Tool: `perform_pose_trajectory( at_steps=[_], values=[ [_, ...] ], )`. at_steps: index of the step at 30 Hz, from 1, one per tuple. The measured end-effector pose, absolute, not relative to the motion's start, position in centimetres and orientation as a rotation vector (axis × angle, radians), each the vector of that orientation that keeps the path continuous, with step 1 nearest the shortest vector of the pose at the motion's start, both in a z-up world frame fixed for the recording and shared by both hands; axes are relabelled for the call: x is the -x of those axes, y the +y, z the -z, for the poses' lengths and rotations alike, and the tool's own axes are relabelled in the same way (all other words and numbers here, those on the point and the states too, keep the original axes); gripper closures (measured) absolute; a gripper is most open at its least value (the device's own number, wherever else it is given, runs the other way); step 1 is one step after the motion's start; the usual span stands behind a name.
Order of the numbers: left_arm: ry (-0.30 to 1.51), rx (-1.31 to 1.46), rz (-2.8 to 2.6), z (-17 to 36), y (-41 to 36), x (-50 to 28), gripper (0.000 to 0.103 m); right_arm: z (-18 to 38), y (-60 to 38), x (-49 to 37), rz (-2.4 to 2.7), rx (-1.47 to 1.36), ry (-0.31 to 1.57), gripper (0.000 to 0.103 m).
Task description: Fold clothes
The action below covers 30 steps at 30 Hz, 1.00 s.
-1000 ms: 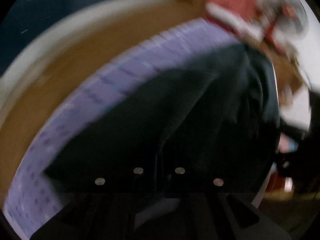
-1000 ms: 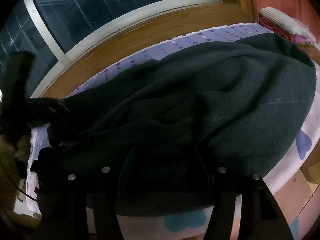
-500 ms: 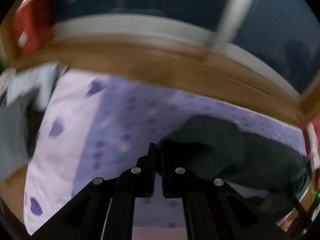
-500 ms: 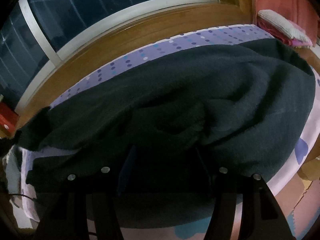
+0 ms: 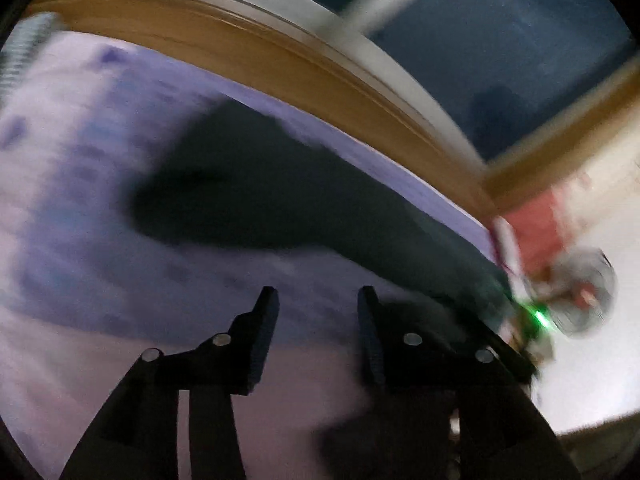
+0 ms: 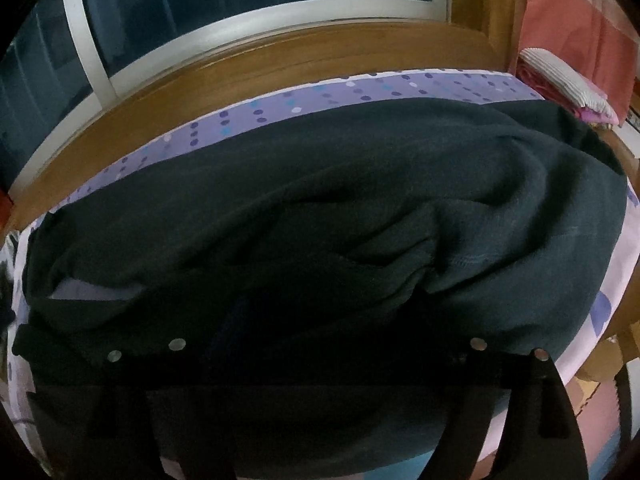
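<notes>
Now that our left gripper has let go, jaws opening empty over the bed, our right gripper jaws also open above the dark garment, completing a fold.

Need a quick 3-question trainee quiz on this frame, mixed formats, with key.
1. True or false: the left hand-held gripper has cloth between its fingers.
2. The dark green fleece garment lies on: A) a bare wooden floor; B) a purple dotted bedsheet; C) a white tiled counter.
3. Fill in: behind the bed, above the brown wooden ledge, is a dark ____.

Key: 1 false, its jaws are opening with only bedsheet showing in the gap; 2 B; 3 window.
</notes>
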State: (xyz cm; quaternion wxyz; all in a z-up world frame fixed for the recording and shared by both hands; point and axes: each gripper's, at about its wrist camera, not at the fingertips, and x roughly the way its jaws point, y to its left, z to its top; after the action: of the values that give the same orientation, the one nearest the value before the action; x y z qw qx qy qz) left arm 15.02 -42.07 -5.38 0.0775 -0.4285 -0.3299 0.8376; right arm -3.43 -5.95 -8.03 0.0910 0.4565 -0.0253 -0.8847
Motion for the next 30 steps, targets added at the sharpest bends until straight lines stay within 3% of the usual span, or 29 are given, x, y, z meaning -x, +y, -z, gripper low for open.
perform_pose_trajectory(
  at_steps=[5,11,21,27,30],
  values=[
    [-0.604,1.334,-2.423,4.2,-33.2,-13.7,0.057,7.9,-6.2,3.5,2.607,-1.378,-0.05,0.012],
    [-0.261,1.3,-2.45,2.1,-27.3,-13.1,0.056,5.7,-3.6,0.7,2.634,-1.279,-0.182,0.012],
    [-0.052,1.352,-2.402,2.3,-17.0,-10.8,0.055,4.7,6.9,0.1,2.742,-1.255,-0.227,0.012],
    [0.216,1.433,-2.501,5.2,-10.9,-9.0,0.055,5.2,14.8,1.9,2.734,-1.278,-0.279,0.012],
    [0.242,1.472,-2.552,5.9,-9.4,-8.3,0.055,6.0,17.2,3.5,2.667,-1.29,-0.275,0.012]
  ],
)
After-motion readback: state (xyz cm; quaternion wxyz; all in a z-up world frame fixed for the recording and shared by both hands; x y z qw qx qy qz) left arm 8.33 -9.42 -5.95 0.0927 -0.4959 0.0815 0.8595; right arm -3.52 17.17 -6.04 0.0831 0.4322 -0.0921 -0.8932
